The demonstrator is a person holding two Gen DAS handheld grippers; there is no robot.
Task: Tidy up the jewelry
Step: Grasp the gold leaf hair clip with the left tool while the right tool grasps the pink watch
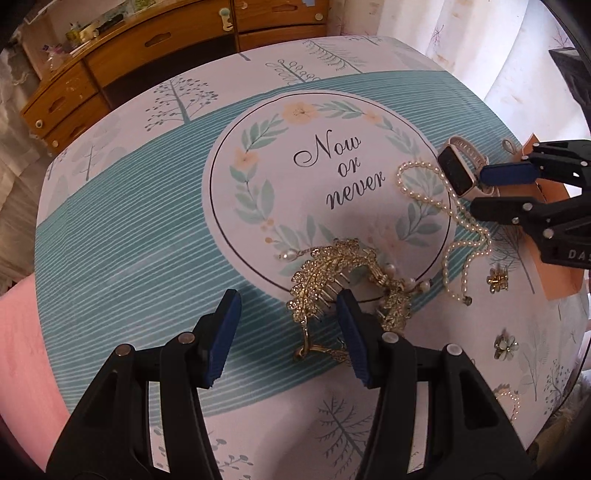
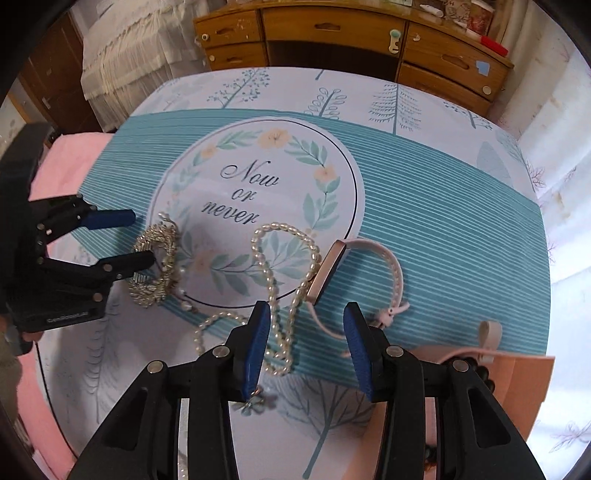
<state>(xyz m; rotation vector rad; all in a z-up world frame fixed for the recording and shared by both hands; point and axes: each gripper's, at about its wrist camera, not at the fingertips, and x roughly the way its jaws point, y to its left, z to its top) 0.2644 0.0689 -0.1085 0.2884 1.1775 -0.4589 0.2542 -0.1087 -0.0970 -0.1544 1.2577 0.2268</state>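
A gold leaf hair comb point(image 1: 347, 284) lies on the tablecloth; my left gripper point(image 1: 288, 339) is open just in front of it, right finger over its lower edge. It also shows in the right wrist view point(image 2: 157, 266). A pearl necklace point(image 1: 443, 218) point(image 2: 284, 280) snakes across the cloth. A pink-strapped smartwatch point(image 1: 458, 170) point(image 2: 332, 273) stands on edge. My right gripper point(image 2: 306, 347) is open, just short of the watch, seen from the left wrist view point(image 1: 491, 192).
A peach paper bag point(image 2: 524, 384) point(image 1: 554, 273) lies at the table's right. Small flower earrings point(image 1: 498, 278) point(image 1: 506, 345) and another pearl piece point(image 1: 511, 400) sit near it. A wooden dresser point(image 2: 332, 33) stands beyond the table. Pink bedding point(image 1: 22, 369) lies left.
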